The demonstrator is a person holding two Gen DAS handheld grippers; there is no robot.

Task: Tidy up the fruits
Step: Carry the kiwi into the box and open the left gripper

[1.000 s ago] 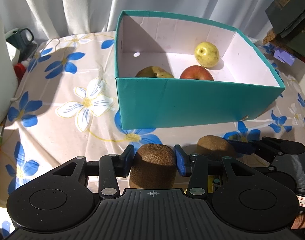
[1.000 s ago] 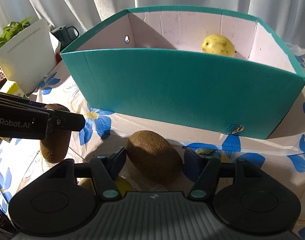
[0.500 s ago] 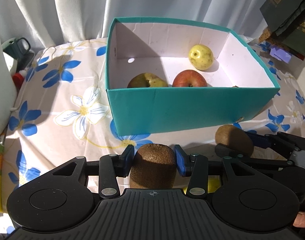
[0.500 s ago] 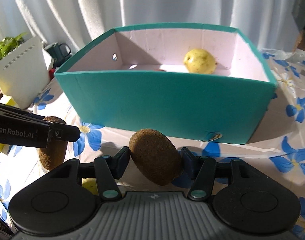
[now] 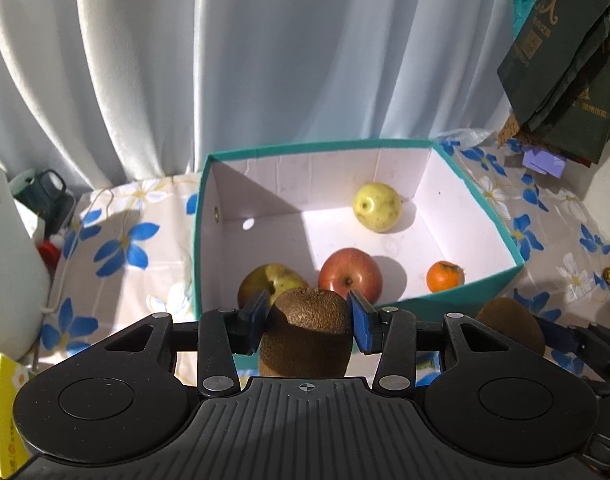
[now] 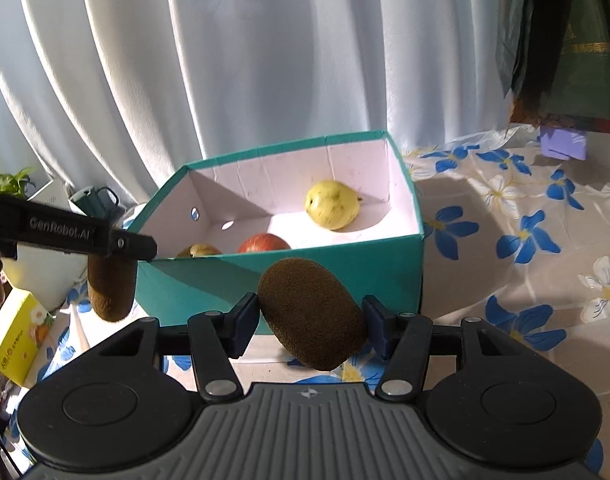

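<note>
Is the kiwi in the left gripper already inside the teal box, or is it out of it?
Out. The left gripper is shut on the kiwi, held in the air on the near side of the teal box.

Two brown kiwis [image 5: 307,328] [image 6: 311,314] aloft

Left gripper [image 5: 308,322] sits low centre of its frame, pads clamping a kiwi [image 5: 307,334]; right gripper [image 6: 309,320] likewise, clamping another kiwi [image 6: 311,314].

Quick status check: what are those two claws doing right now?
Left claw shut on a kiwi. Right claw grips a second kiwi. Both raised before teal box; path clear.
</note>
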